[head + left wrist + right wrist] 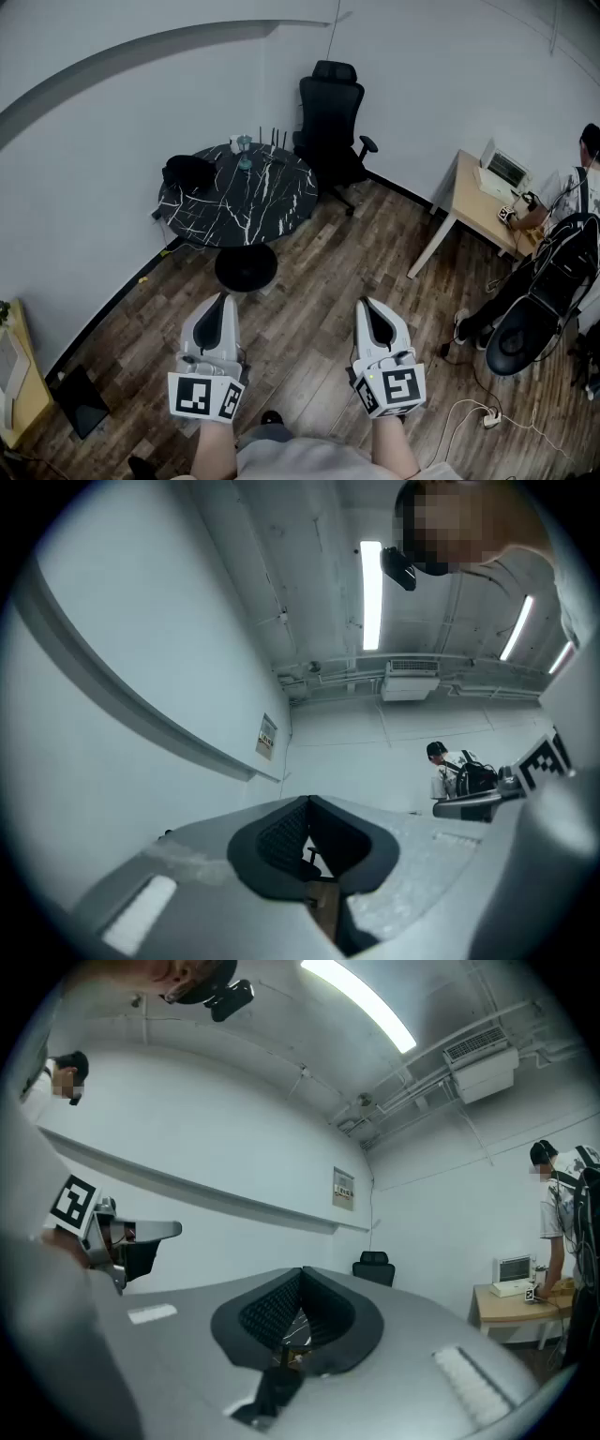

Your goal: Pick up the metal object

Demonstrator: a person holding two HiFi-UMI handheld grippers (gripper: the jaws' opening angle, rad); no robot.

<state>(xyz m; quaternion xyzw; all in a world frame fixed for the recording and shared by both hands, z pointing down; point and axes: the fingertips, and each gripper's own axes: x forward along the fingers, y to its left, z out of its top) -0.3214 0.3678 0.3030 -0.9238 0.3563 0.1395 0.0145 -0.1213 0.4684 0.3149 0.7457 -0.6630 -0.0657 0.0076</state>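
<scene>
Both the left gripper and the right gripper have fingers closed together, empty. What we take for the metal object stands well ahead on the marble tabletop, straight beyond the left gripper, the nearer one; its long axis we cannot tell.

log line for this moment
left gripper shut, empty | right gripper shut, empty | table ahead, untouched

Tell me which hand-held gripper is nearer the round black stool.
Left. In the head view the left hand-held gripper is just below the stool; the right hand-held gripper is farther off, below and to its right.
</scene>
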